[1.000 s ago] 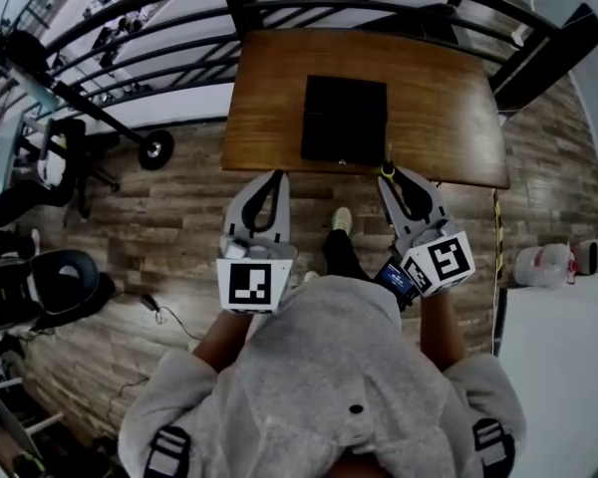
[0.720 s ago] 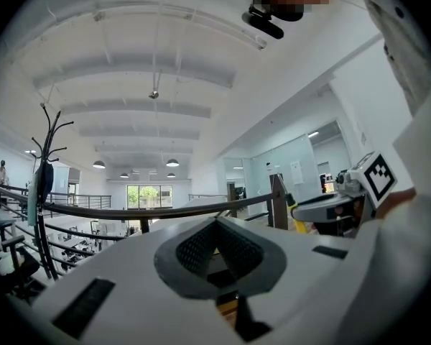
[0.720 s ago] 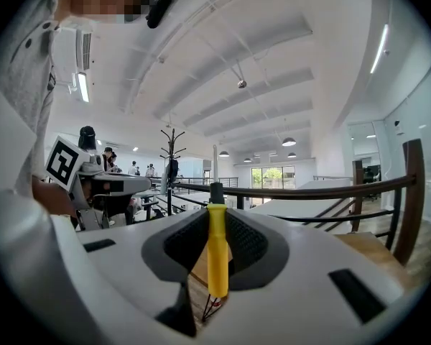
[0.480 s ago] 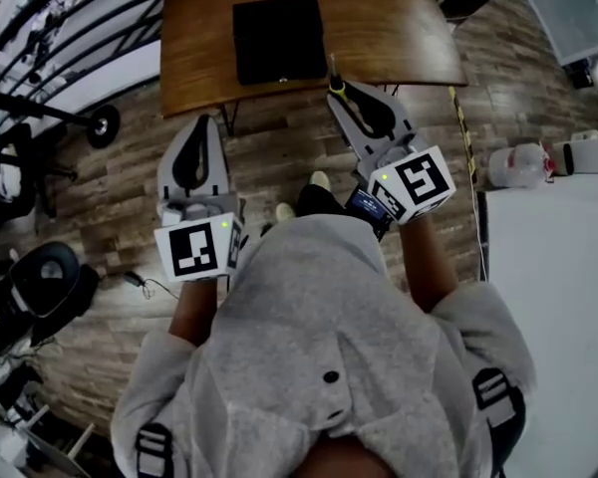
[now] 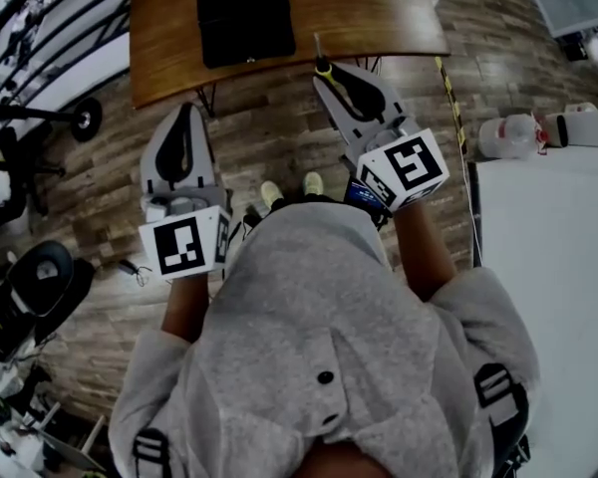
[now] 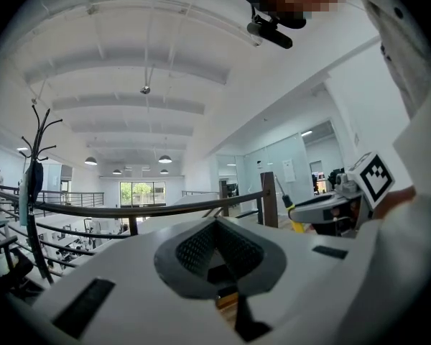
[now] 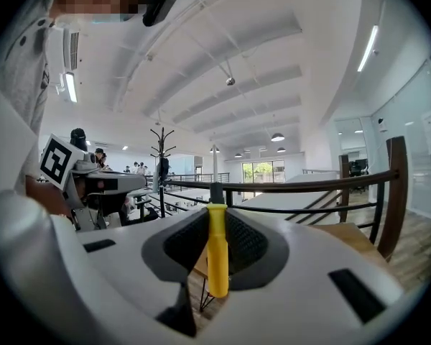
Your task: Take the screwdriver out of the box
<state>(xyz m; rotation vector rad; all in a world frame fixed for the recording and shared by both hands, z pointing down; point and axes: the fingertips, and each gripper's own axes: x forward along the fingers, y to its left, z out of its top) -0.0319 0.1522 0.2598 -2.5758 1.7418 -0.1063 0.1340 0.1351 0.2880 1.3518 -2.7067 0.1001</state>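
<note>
The closed black box (image 5: 244, 18) lies on the brown wooden table (image 5: 379, 13) at the top of the head view. My right gripper (image 5: 325, 72) hovers over the floor just in front of the table's near edge, shut on the screwdriver (image 5: 322, 61). In the right gripper view its yellow handle (image 7: 217, 257) stands upright between the jaws of the right gripper (image 7: 217, 210), shaft pointing up. My left gripper (image 5: 185, 111) is held level to the left, shut with nothing in it; its tips (image 6: 217, 225) meet. The left gripper view also catches the screwdriver (image 6: 293, 214) off to the right.
A dark railing (image 6: 129, 210) runs behind the table. A white tabletop (image 5: 548, 267) fills the right side, with a plastic jug (image 5: 510, 134) on the floor beside it. An office chair (image 5: 30, 297) stands at the left. The person's feet (image 5: 284, 192) are on the plank floor.
Both grippers have drawn back from the table's near edge and now hang over the floor. The right one still grips the screwdriver. The table and box have slid toward the top of the view.
</note>
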